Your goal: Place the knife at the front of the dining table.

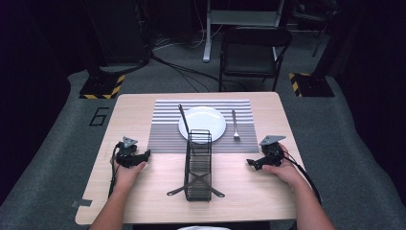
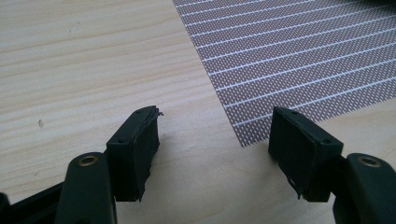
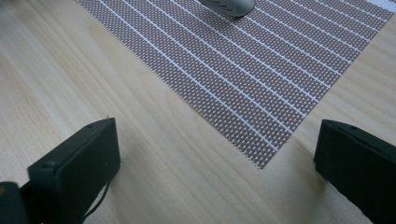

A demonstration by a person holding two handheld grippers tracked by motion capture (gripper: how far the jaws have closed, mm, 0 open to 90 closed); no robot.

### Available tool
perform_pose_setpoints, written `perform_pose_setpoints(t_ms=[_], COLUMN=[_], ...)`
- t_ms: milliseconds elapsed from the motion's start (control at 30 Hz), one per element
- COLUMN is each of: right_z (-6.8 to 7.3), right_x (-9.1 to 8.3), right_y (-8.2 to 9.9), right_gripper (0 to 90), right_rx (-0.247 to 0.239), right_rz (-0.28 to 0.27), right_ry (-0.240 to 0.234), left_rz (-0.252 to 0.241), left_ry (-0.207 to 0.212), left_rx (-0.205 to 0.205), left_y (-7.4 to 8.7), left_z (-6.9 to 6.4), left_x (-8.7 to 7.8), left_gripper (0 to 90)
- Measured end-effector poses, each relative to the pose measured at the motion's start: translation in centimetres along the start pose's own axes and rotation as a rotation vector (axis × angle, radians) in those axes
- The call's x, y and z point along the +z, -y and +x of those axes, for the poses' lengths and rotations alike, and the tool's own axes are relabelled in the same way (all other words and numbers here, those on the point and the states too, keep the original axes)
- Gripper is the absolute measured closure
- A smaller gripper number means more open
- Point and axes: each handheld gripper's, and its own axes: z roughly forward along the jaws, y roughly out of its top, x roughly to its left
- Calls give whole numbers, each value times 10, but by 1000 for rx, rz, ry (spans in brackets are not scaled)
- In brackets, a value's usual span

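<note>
Both grippers rest on the wooden table point(image 1: 143, 201), the left gripper point(image 1: 143, 155) and right gripper point(image 1: 251, 163) with jaws apart and empty. Nearest the right lies a fork point(image 1: 235, 125) on the striped placemat point(image 1: 163, 134) beside the plate point(image 1: 210, 120) (likely light, stiff, slippery metal); mid-handle looks the safest hold.

A black folding chair point(image 1: 255, 52) is standing on grey carpet point(image 1: 52, 143) behind the wooden surface point(image 1: 143, 191), darkness surrounding.
</note>
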Motion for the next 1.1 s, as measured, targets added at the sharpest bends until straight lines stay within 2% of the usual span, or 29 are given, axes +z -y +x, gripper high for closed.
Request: perform_pose_setpoints(t_ms=[67, 167, 267, 700, 733, 800, 967, 1100], right_z=[0, 0, 0, 0, 0, 0, 0, 0], right_x=[0, 0, 0, 0, 0, 0, 0, 0], right_y=[0, 0, 0, 0, 0, 0, 0, 0], right_gripper=[0, 0, 0, 0, 0, 0, 0, 0], right_rx=[3, 3, 3, 3, 3, 3, 3, 3], right_rz=[1, 1, 1, 0, 0, 0, 1, 1], right_ry=[0, 0, 0, -1, -1, -1, -1, -1], left_rz=[0, 18, 23, 16, 29, 7, 16, 24], left_ry=[14, 27, 35, 43, 43, 39, 50, 61], left_rx=[3, 36, 42, 43, 44, 37, 22, 6], left_y=[0, -1, -1, -1, -1, 0, -1, -3], left_z=[0, -2, -4, -3, -3, -2, -3, -3], left_x=[0, 2, 3, 2, 1, 2, 1, -1], left_gripper=[300, 227, 175, 211, 215, 230, 230, 270])
